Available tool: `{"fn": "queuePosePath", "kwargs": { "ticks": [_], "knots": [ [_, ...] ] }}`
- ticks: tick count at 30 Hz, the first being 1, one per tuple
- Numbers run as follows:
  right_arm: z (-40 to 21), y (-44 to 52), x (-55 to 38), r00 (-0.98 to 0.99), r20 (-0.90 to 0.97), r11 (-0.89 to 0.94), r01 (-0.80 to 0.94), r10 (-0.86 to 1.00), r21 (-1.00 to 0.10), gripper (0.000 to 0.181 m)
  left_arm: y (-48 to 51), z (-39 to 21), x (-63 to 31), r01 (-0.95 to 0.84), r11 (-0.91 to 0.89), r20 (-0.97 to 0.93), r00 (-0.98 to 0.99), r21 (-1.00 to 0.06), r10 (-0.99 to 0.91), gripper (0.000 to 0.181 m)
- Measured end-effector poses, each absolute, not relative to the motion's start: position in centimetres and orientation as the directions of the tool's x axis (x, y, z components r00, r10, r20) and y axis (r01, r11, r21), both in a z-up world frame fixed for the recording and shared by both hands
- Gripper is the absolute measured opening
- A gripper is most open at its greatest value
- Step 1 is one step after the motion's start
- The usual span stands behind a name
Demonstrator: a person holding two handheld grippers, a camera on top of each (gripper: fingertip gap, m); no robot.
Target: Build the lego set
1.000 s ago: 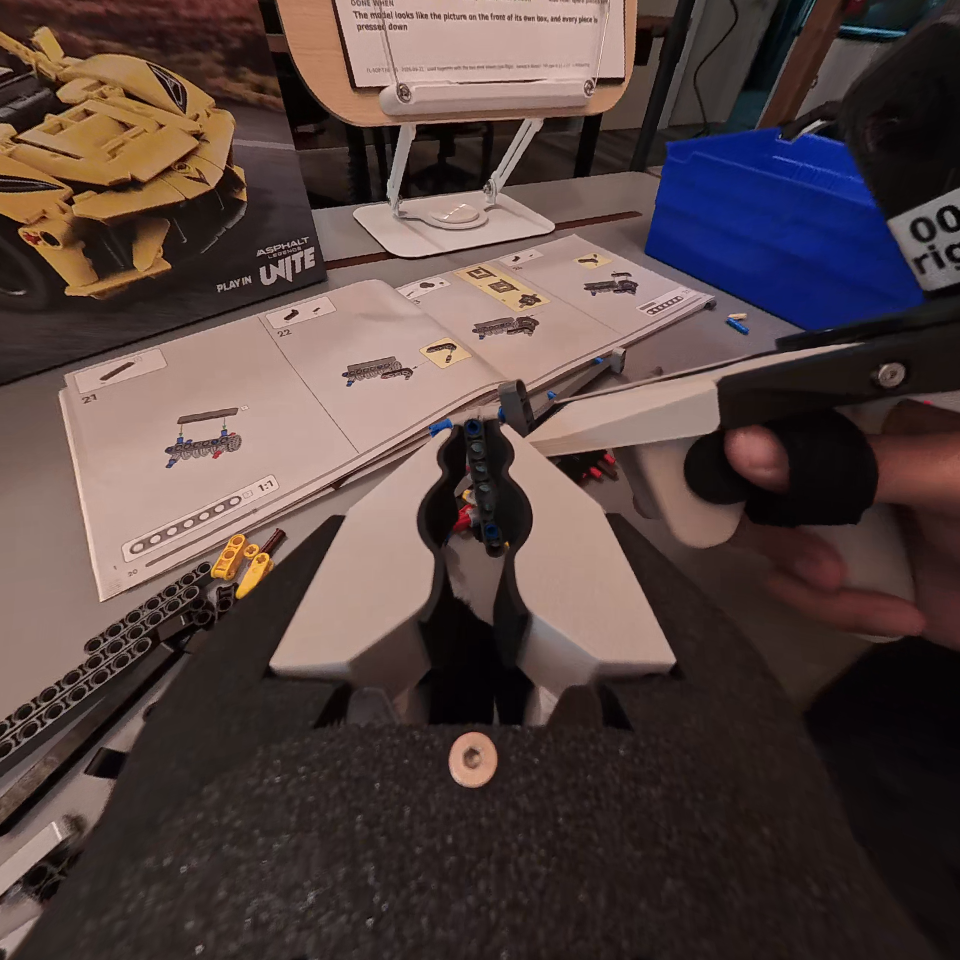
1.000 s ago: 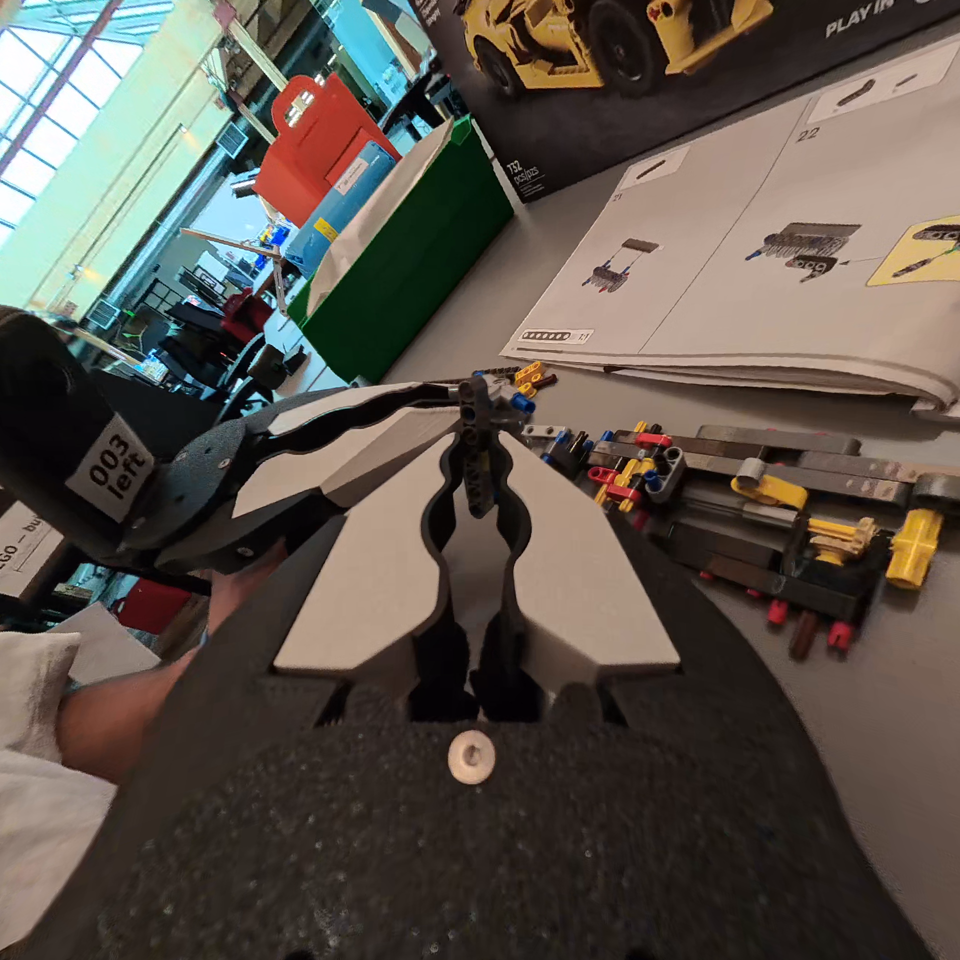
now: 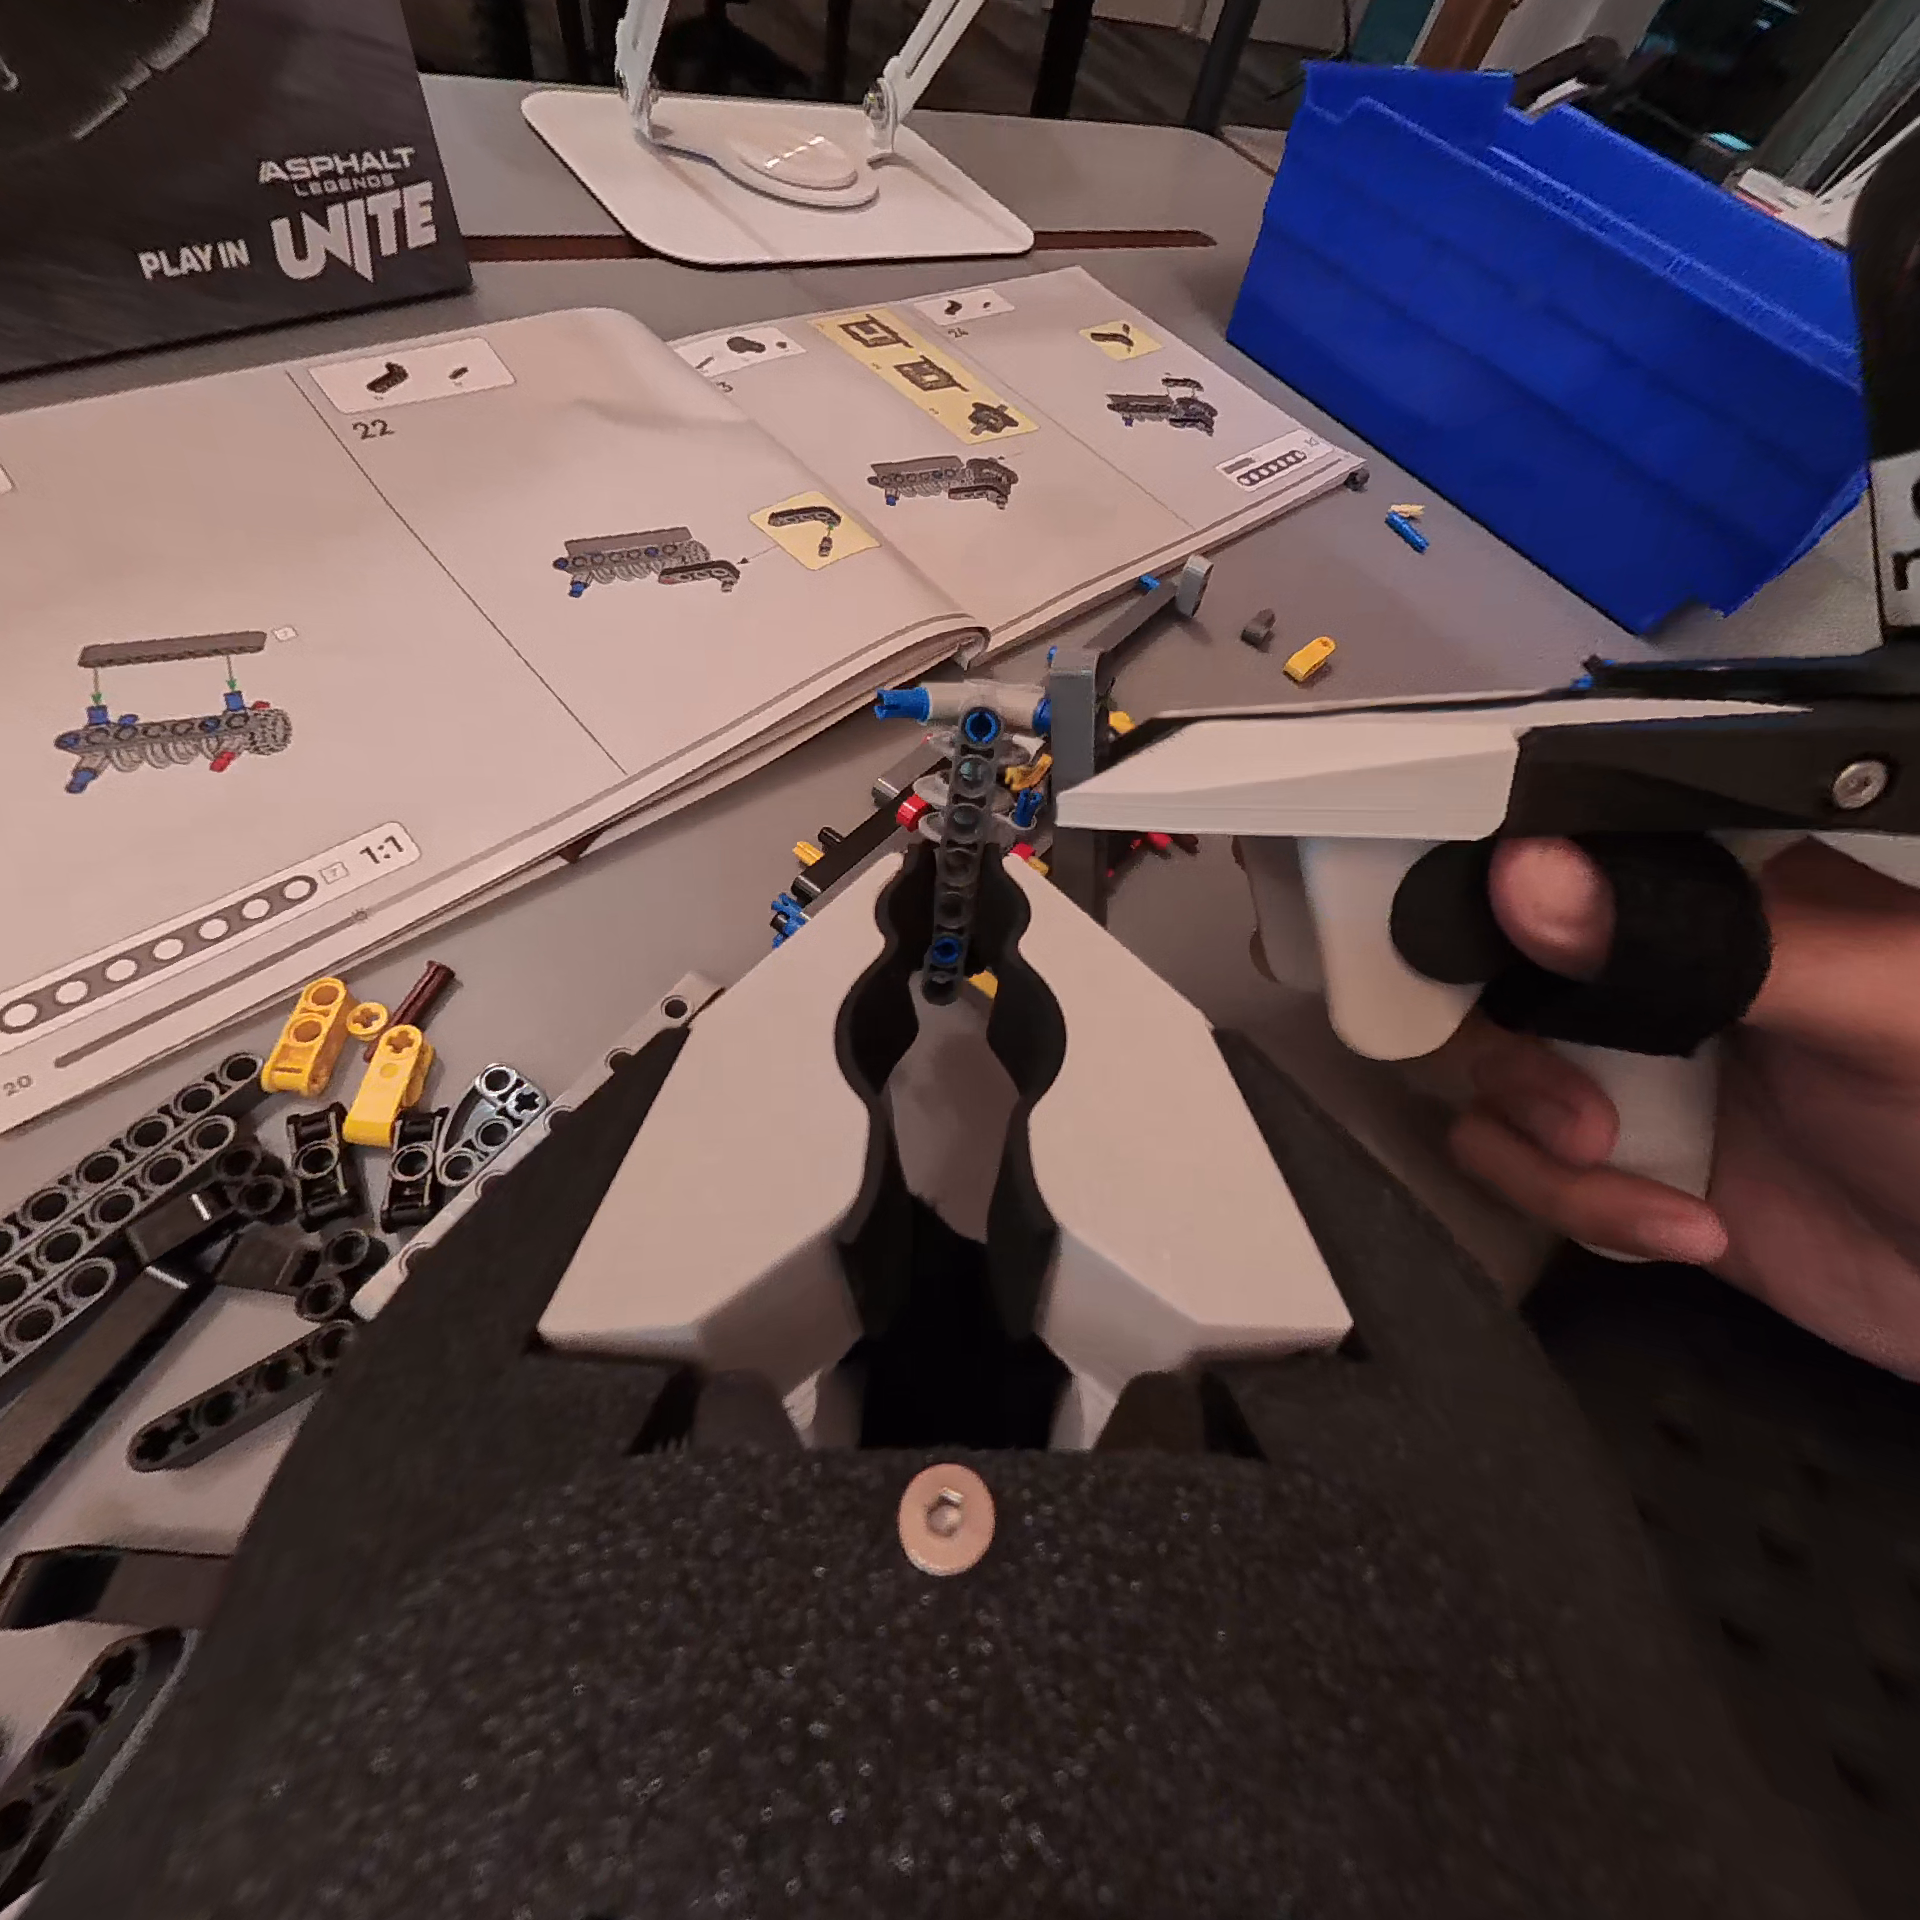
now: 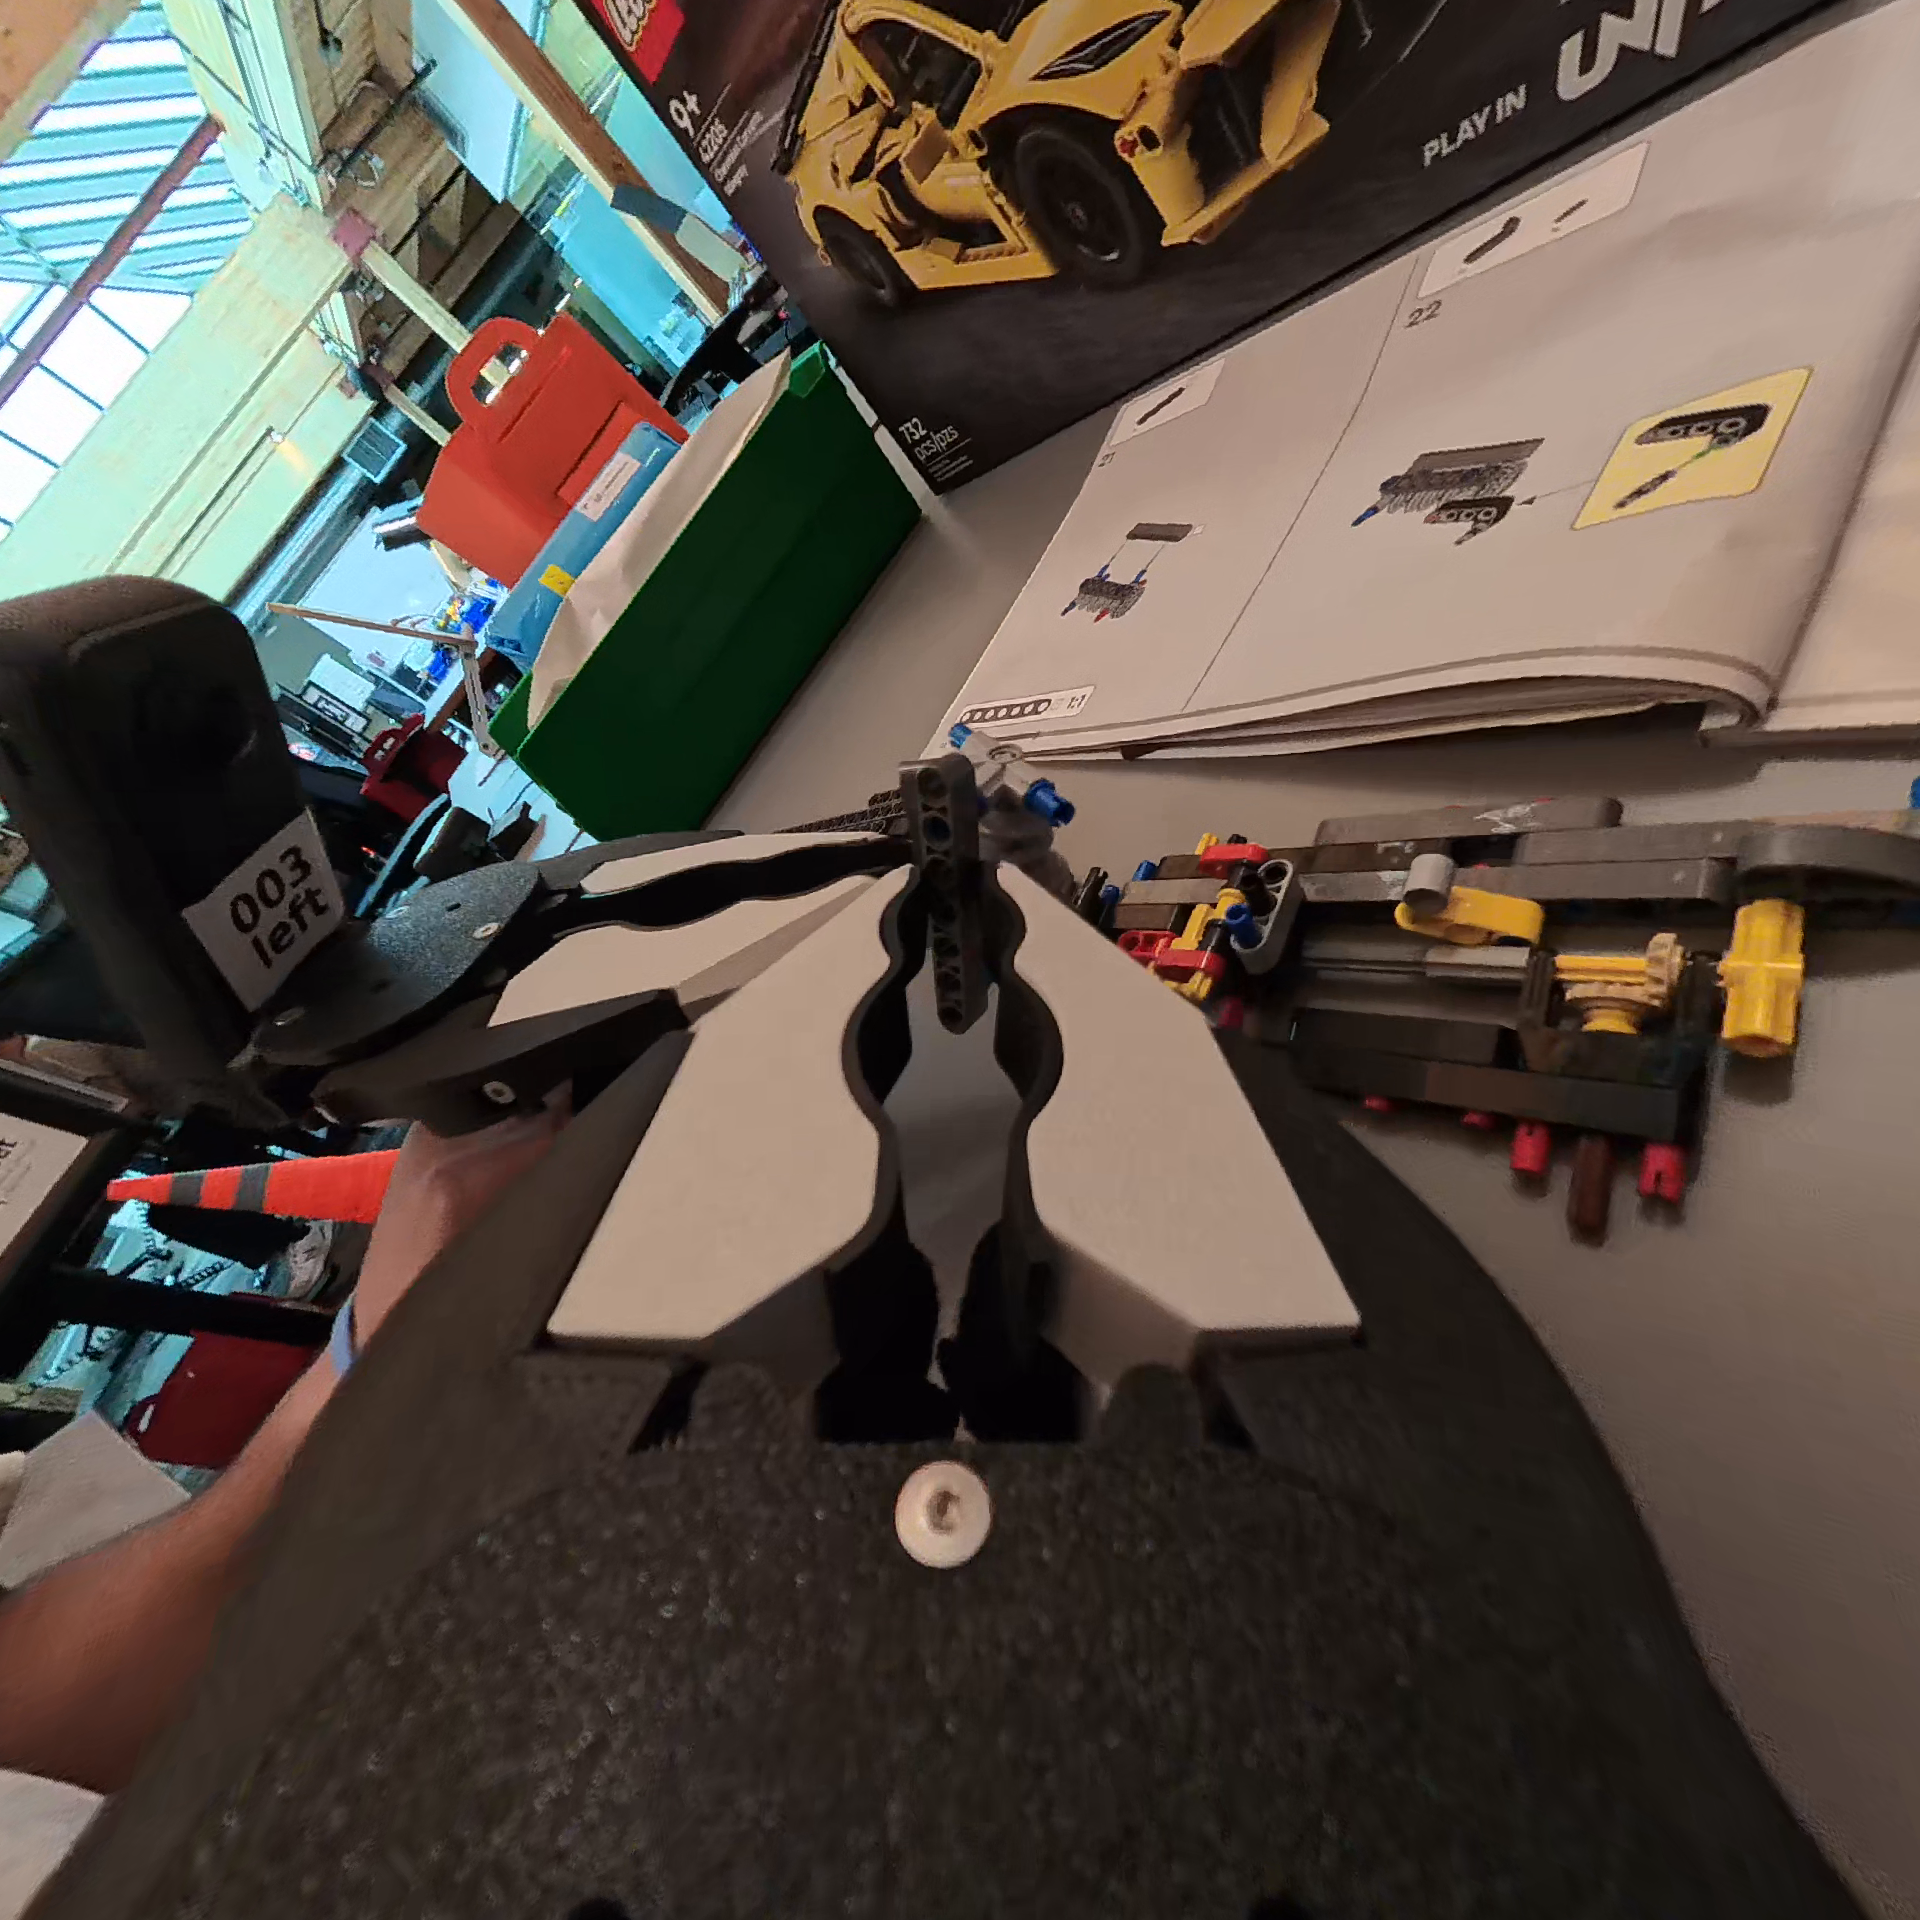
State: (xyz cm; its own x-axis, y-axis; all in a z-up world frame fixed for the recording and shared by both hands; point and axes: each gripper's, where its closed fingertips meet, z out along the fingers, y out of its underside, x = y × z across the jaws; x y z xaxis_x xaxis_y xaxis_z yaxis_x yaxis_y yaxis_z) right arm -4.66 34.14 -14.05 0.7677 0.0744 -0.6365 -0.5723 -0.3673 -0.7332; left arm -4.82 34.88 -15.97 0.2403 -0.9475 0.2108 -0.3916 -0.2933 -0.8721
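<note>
Left gripper (image 3: 961, 914) pinching dark beam (image 3: 961, 862); right gripper (image 4: 951, 914) pinching same beam from right; manual (image 3: 499, 582) edge just beyond.

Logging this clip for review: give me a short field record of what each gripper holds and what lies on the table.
left gripper: shut on a dark grey holed beam
right gripper: shut on a beam too, likely the same one
instruction booklet: open, flat on the grey table
loose parts: yellow and black pieces near the booklet
partial build: on the table, right wrist view
blue bin: far right
</note>
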Motion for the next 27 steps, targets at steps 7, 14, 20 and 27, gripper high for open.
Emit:
{"fn": "queuePosePath", "kwargs": {
  "ticks": [7,14,20,27],
  "knots": [
    [-12.8,33.3,-4.1,0.754,-0.645,-0.38,-0.565,0.123,-0.733,0.009,35.4,-15.1,-5.0,-0.304,-0.424,0.374,0.21,-0.853,-0.903,0.007],
    [-12.3,33.7,-5.0,0.786,-0.597,-0.43,-0.489,0.16,-0.759,0.01,35.3,-14.0,-5.0,-0.222,-0.556,0.544,0.118,-0.801,-0.831,0.007],
    [-12.4,34.7,-5.0,0.829,-0.545,-0.433,-0.447,0.129,-0.783,0.01,35.2,-14.0,-5.0,-0.216,-0.592,0.586,0.098,-0.776,-0.804,0.006],
    [-12.2,34.7,-5.0,0.845,-0.515,-0.421,-0.42,0.14,-0.804,0.01,35.1,-13.9,-5.0,-0.216,-0.551,0.54,0.113,-0.806,-0.834,0.007]
  ]
}}
